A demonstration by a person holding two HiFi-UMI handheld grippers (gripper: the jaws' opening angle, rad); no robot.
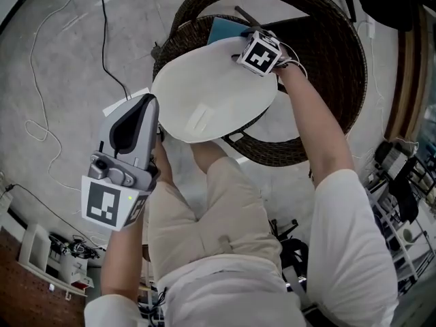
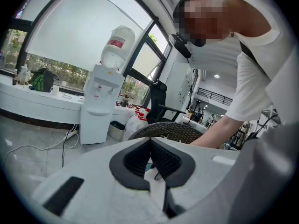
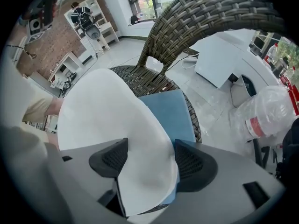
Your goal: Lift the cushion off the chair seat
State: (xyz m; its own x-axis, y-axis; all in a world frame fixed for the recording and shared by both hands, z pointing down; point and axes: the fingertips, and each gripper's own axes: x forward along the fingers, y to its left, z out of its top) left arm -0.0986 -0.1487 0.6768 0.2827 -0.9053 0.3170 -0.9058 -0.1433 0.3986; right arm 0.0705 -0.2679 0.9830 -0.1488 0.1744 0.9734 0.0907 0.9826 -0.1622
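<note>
White cushion (image 1: 211, 94): it was round, smooth and plain, with one shallow crease near its front edge.
Place of the cushion: it was over the seat of the wicker chair (image 1: 327, 39), and its near edge stood out past the chair's front rim toward the person's legs.
Right gripper (image 3: 148, 160): its fingers were clamped on the far edge of the cushion, pointing steeply down.
Blue piece (image 3: 170, 113): it lay on the seat just under that edge; what it was I could not tell.
Left gripper (image 2: 150, 143): its fingers were together with nothing between them, and it was held apart from the chair.
Floor (image 1: 61, 67): it was grey and mottled, with a black cable (image 1: 102, 53) across it.
Room: it had large windows, a white water dispenser (image 2: 96, 101) and a brick wall (image 3: 51, 36).
</note>
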